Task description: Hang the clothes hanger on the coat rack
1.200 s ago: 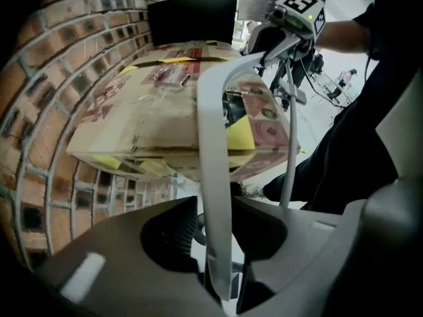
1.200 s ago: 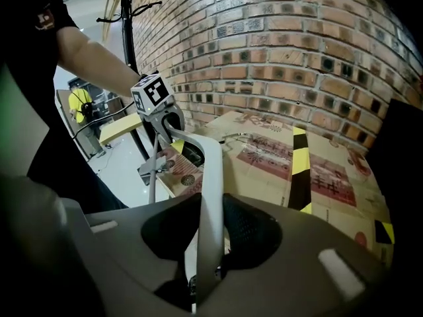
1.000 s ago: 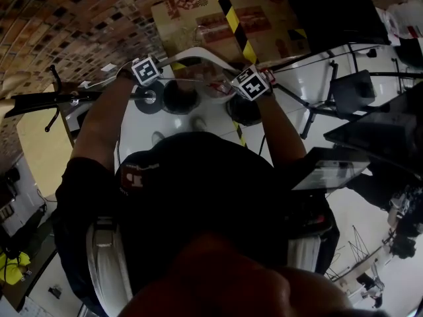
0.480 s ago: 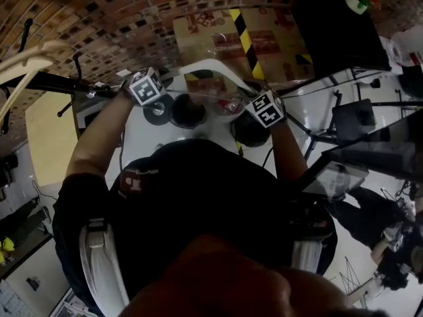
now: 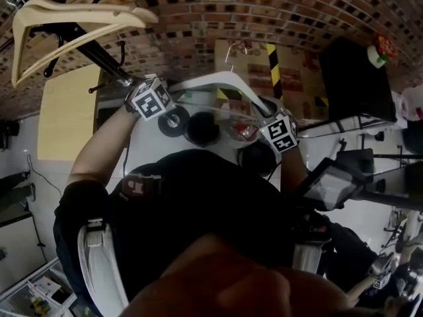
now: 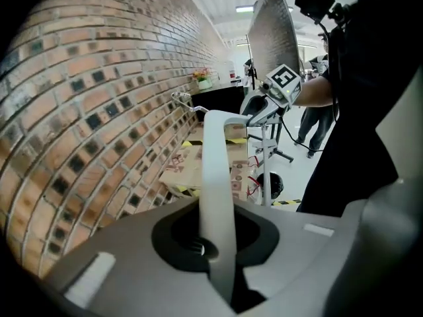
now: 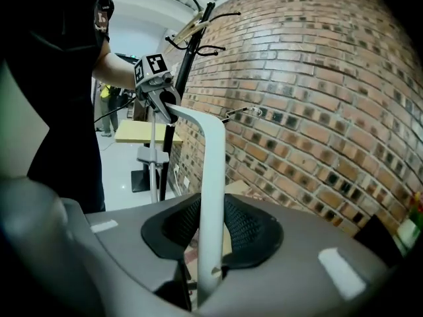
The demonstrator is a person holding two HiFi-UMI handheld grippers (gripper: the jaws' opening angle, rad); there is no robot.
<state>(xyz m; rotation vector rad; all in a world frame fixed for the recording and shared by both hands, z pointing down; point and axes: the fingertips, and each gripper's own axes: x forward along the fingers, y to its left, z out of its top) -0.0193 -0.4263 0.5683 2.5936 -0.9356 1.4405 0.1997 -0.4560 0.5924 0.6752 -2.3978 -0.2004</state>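
Note:
I hold a white clothes hanger (image 5: 218, 81) level in front of me, one end in each gripper. My left gripper (image 5: 173, 92) grips its left arm (image 6: 218, 177); its jaws are closing with the arm between them. My right gripper (image 5: 264, 111) is shut on the other arm (image 7: 213, 177). The hanger's wire hook (image 7: 241, 113) points toward the brick wall. The black coat rack (image 5: 99, 55) stands at the upper left, its hooks (image 7: 192, 32) above the left gripper (image 7: 155, 78). A beige wooden hanger (image 5: 73, 15) hangs on it.
A brick wall (image 5: 277, 12) runs close ahead. On the floor by the wall lies a cardboard box (image 5: 254, 61) with yellow-black tape. A yellow tabletop (image 5: 66, 111) is at the left, a black case (image 5: 353, 78) at the right, and stands (image 5: 370, 157) by my right side.
Both grippers have risen with the white hanger. The coat rack and its beige hanger have come much further into the head view at the upper left.

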